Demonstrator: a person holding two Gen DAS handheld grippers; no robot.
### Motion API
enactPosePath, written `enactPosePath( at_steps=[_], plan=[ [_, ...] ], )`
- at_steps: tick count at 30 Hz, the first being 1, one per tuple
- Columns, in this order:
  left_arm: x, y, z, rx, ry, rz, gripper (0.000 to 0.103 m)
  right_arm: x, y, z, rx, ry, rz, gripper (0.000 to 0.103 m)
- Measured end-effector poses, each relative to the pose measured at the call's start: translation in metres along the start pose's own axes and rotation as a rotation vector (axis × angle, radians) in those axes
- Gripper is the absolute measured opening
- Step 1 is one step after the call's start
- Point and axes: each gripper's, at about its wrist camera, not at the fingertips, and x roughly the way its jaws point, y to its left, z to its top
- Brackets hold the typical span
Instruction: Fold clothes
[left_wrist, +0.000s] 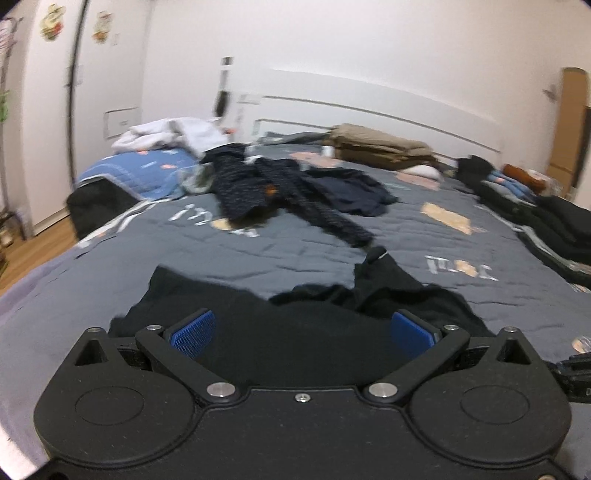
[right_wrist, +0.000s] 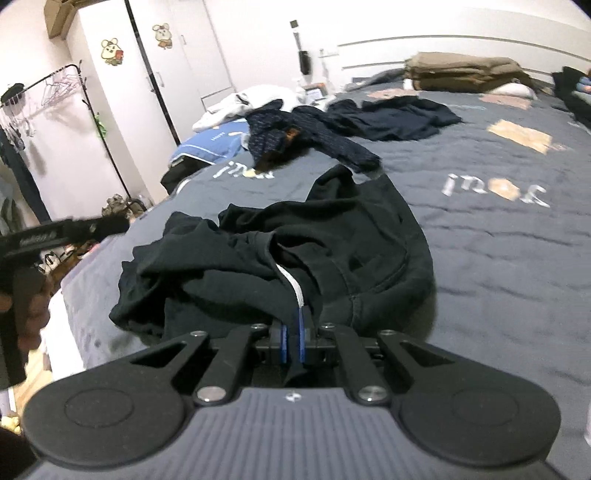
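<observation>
Right wrist: our right gripper pinches the black hoodie, bunched just ahead on the bed. Left gripper spread wide over it. No fold made; dark clothes beyond wait.

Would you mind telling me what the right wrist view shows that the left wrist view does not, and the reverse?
Only the right wrist view shows the right gripper shut on the black garment beside its white cord, and a clothes rack with hangers.

Only the left wrist view shows the left gripper with blue pads wide apart over black cloth, and the dark folded stacks on the right.

Both show the grey quilt, the navy patterned clothes, the tan folded pile and the white heap.
</observation>
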Motion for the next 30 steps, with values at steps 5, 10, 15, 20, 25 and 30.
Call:
enactPosePath(
  at_steps=[5,10,15,20,25,30],
  plan=[
    [0.004,-0.037,-0.012,0.106,0.015,-0.093,0.103,-0.031,-0.014,-0.027,0.023,0.022,-0.021,0.006],
    [0.014,-0.066,-0.025,0.185,0.058,-0.138,0.103,-0.045,-0.022,-0.055,0.034,0.043,-0.021,0.007],
    [0.020,-0.083,-0.029,0.208,0.061,-0.151,0.103,-0.050,-0.027,-0.068,0.050,0.049,-0.016,0.007],
    [0.024,-0.096,-0.032,0.206,0.076,-0.192,0.103,-0.062,-0.029,-0.069,0.070,0.048,-0.011,0.009],
    [0.023,-0.108,-0.043,0.272,0.089,-0.188,0.103,-0.084,-0.037,-0.067,0.091,0.018,0.020,0.013],
    [0.029,-0.110,-0.047,0.296,0.107,-0.161,0.103,-0.105,-0.046,-0.058,0.099,-0.050,0.018,0.030]
  ],
)
